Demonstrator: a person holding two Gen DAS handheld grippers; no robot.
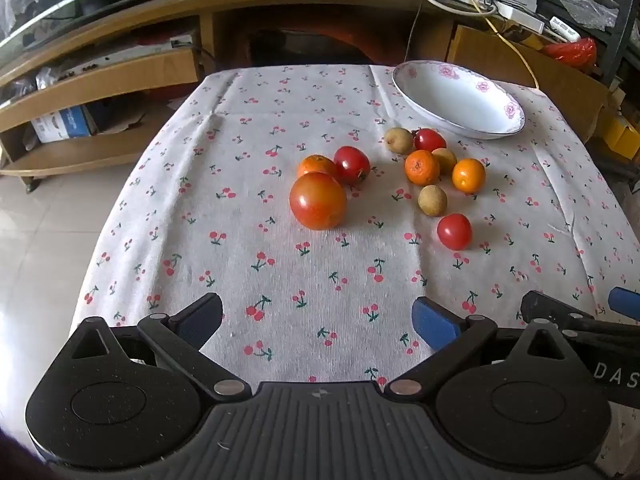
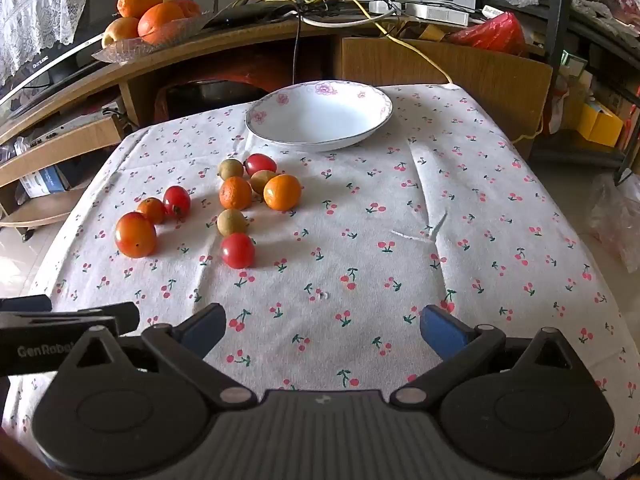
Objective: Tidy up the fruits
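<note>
Fruits loose on cherry-print cloth (image 1: 280, 280), none in white bowl (image 2: 320, 118) yet; task judged not begun. In rt wrist view bowl at 12 o'clock, fruit cluster at approx 10: big tomato (image 2: 135, 234), small tomato (image 2: 237, 250), orange (image 2: 282, 192), longan (image 2: 231, 222), others touching nearby. Bowl empty, likely the drop spot. Left gripper (image 1: 318, 322) hovered near table edge, fingers spread wide, holding nothing, touching nothing. Right gripper (image 2: 323, 330) same: spread wide, empty. Both well apart from fruit, prob staged for 1st pick.
</note>
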